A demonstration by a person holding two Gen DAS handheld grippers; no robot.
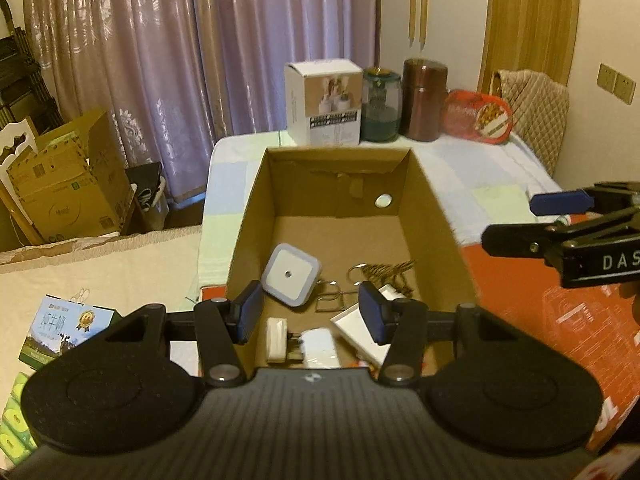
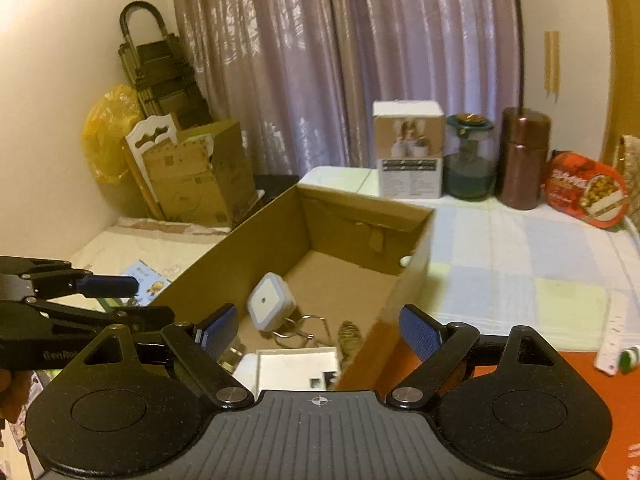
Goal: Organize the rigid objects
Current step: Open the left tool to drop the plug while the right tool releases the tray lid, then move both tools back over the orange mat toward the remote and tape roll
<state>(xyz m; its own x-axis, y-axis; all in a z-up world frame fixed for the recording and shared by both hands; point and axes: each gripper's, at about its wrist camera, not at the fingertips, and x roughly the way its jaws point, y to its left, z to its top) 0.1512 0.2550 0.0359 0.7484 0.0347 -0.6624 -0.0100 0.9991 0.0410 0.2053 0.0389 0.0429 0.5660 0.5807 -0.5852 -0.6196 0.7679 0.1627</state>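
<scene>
- Left hand-held gripper [image 1: 312, 314], blue ribbed pads spread wide, holds nothing.
- Right hand-held gripper [image 2: 320, 332] likewise gapes empty.
- Square white night light [image 1: 291, 274] lies mid-frame inside brown cardboard box [image 1: 436, 216].

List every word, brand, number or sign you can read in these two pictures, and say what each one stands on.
"DAS", cut off at the frame edge: on the right gripper.
"GenRo", partly hidden: on the left gripper.
"纯牛奶": on the milk carton.
Too blurred to read: print on the white product box, the red snack pack, the orange sheet and the cardboard cartons.
</scene>
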